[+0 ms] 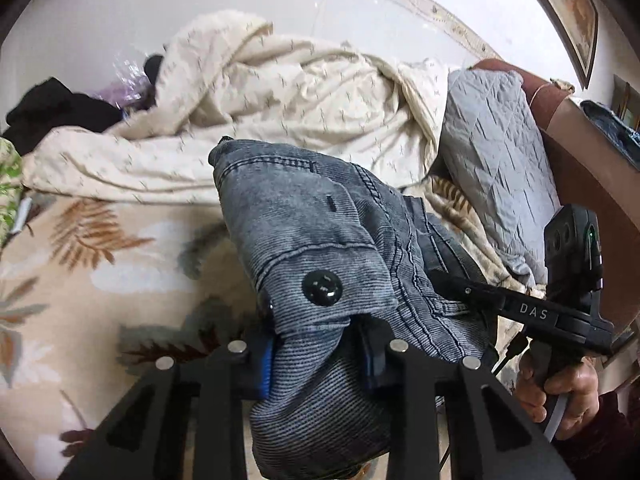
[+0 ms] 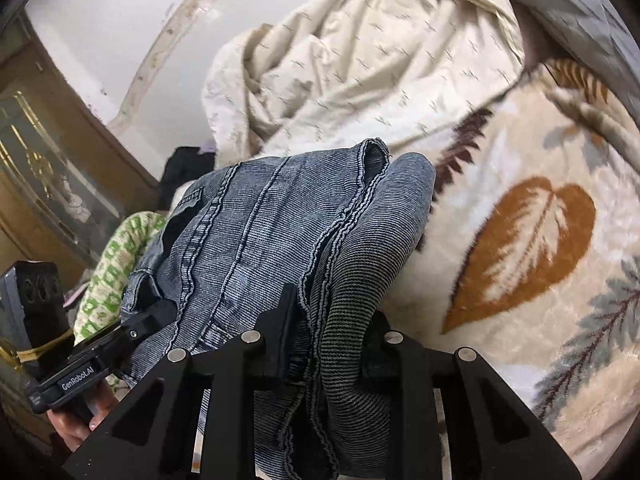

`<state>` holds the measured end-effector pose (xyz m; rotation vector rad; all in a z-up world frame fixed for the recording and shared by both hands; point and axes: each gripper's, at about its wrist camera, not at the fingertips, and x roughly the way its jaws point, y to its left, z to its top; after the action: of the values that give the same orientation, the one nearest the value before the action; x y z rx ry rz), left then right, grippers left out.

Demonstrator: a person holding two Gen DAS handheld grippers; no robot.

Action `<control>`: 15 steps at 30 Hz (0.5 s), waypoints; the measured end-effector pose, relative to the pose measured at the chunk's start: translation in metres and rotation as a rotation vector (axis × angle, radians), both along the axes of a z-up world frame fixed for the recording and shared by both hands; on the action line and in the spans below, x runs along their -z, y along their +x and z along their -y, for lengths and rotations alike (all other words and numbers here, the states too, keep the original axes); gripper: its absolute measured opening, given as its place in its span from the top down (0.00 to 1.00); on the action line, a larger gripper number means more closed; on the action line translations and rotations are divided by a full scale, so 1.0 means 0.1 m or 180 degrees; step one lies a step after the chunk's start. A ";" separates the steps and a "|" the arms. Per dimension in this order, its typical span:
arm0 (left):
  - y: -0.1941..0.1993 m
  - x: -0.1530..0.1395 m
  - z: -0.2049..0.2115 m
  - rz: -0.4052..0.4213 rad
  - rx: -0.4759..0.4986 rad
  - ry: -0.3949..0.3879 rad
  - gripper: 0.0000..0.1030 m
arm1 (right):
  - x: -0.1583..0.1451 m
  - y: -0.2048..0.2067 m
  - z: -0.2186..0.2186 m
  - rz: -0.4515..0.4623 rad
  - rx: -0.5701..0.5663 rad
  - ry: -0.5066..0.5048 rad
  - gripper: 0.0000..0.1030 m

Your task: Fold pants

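Note:
Blue-grey denim pants [image 1: 320, 220] hang bunched above a leaf-patterned blanket [image 1: 80, 280], with the black waist button [image 1: 322, 289] facing the left wrist camera. My left gripper [image 1: 320, 356] is shut on the waistband, and the cloth fills the gap between its blue-padded jaws. My right gripper [image 2: 332, 336] is shut on a thick fold of the pants [image 2: 260, 232] along a seam. Each gripper shows in the other's view: the right one [image 1: 452, 284] bites the cloth from the right, the left one [image 2: 152, 320] from the left. A hand [image 1: 568, 392] holds the right gripper's handle.
A crumpled cream duvet [image 1: 280, 92] lies behind the pants, with a grey quilted pillow [image 1: 492, 152] against a brown headboard [image 1: 580, 168]. Black clothes [image 1: 52, 108] sit at the far left. A green patterned cloth [image 2: 116, 264] and a wooden cabinet [image 2: 36, 168] stand beside the bed.

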<state>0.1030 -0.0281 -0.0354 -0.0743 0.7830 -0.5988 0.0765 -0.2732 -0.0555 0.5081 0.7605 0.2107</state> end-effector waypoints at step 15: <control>-0.37 -0.46 -0.66 0.0340 -0.0308 0.0075 0.67 | -0.55 -0.26 -0.67 0.0419 -0.0220 -0.0005 0.77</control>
<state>0.0665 0.0375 0.0105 -0.0577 0.6789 -0.4976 0.0503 -0.2065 -0.0005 0.4623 0.6503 0.3050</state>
